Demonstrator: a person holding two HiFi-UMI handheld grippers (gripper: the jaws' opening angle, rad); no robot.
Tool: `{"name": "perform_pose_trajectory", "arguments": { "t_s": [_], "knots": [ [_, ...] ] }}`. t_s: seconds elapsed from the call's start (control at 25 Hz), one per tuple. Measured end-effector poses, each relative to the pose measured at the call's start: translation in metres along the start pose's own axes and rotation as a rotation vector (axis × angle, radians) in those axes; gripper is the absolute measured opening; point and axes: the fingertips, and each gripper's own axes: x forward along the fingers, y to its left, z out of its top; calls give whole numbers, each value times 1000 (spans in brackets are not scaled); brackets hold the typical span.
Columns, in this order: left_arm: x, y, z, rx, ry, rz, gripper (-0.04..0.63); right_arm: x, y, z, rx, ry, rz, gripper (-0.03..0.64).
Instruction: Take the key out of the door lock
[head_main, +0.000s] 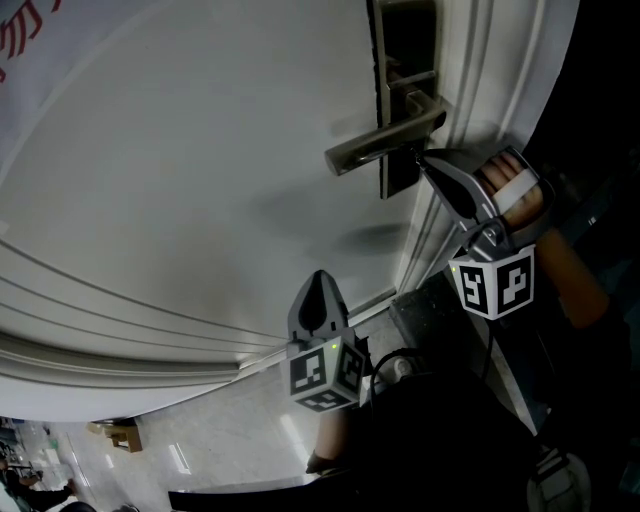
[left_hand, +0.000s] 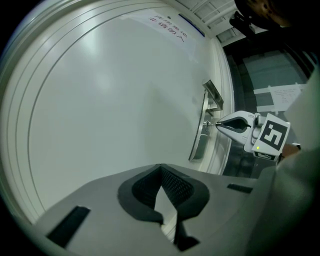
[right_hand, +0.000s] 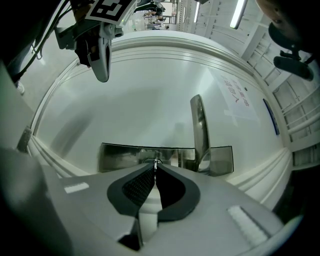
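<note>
A white door (head_main: 200, 180) carries a dark metal lock plate (head_main: 405, 60) with a lever handle (head_main: 385, 145). My right gripper (head_main: 420, 155) is just under the handle with its tips against the plate, shut on the key (right_hand: 156, 161). Only a thin metal sliver of the key shows between the tips, still at the keyhole in the lock plate (right_hand: 120, 157). The handle (right_hand: 199, 125) stands just right of the jaws. My left gripper (head_main: 320, 275) hovers lower in front of the door, shut and holding nothing. From the left gripper (left_hand: 161, 166) view, the right gripper (left_hand: 217, 123) meets the lock plate (left_hand: 201, 137).
The door frame (head_main: 470, 100) runs just right of the lock, with a dark gap beyond it. A paper notice (left_hand: 172, 27) is stuck high on the door. Pale floor tiles (head_main: 230, 440) and a small cardboard box (head_main: 120, 435) lie below.
</note>
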Motion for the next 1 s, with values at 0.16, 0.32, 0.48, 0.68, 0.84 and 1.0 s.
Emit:
{"name": "perform_pose_trajectory", "arguments": {
  "t_s": [0.16,0.32,0.48,0.68,0.84,1.0],
  "knots": [
    [1,0,-1,2,5,-1,0,0,0,0,1,0,-2,12],
    [1,-1,-1,4,10,-5,0,0,0,0,2,1,-1,11],
    [1,-1,1,8,2,-10,0,0,0,0,3,3,0,11],
    [2,0,0,14,4,-11,0,0,0,0,7,3,-2,11],
    [2,0,1,11,3,-10,0,-1,0,0,9,3,-3,11],
    [2,0,1,9,2,-9,0,-2,0,0,8,1,-5,12]
  ]
}}
